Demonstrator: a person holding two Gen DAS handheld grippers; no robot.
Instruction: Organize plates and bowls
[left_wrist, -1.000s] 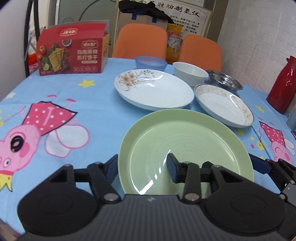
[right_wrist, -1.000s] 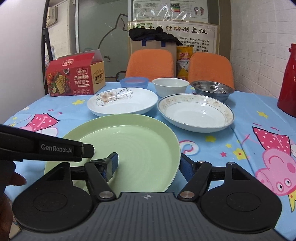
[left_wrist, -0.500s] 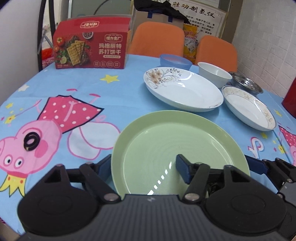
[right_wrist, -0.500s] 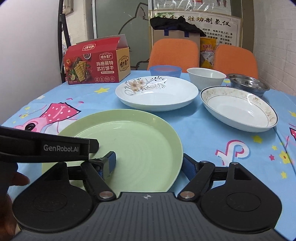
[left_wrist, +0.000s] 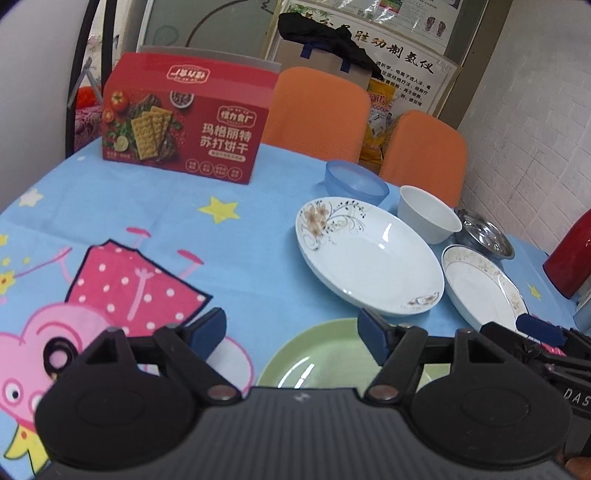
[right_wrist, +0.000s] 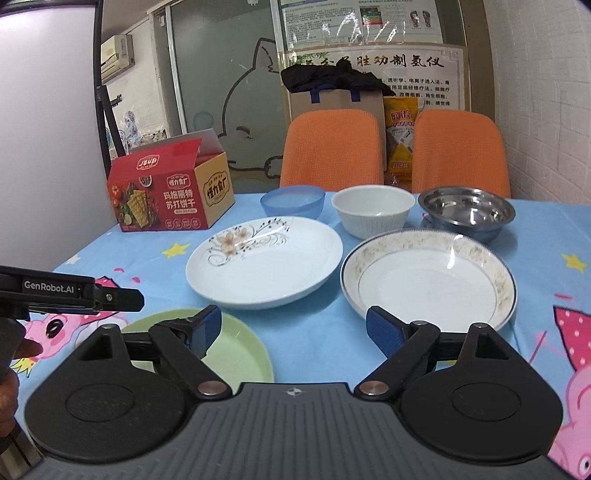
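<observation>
- Worktop (right_wrist: 306, 343) with blue cartoon cloth: round pale-green plastic plate (right_wrist: 236, 354) lies at near edge, touched by neither gripper.
- Floral white ceramic plate (right_wrist: 264, 262) and gold-rimmed white plate (right_wrist: 428, 280) mid-worktop; blue, white and steel bowls behind, toward far edge.
- Left gripper (left_wrist: 291, 334): jaws opening, nothing between.
- Right gripper (right_wrist: 293, 328): jaws apart, empty.

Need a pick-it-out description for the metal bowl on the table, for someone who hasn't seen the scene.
Start at the table with the blue cartoon tablecloth and look along its far edge, in front of the two orange chairs. Three bowls stand there in a row; take the one at the right end in the right wrist view. That shiny stainless steel bowl is the only metal one, beside a white ceramic bowl and a translucent blue plastic bowl.
</observation>
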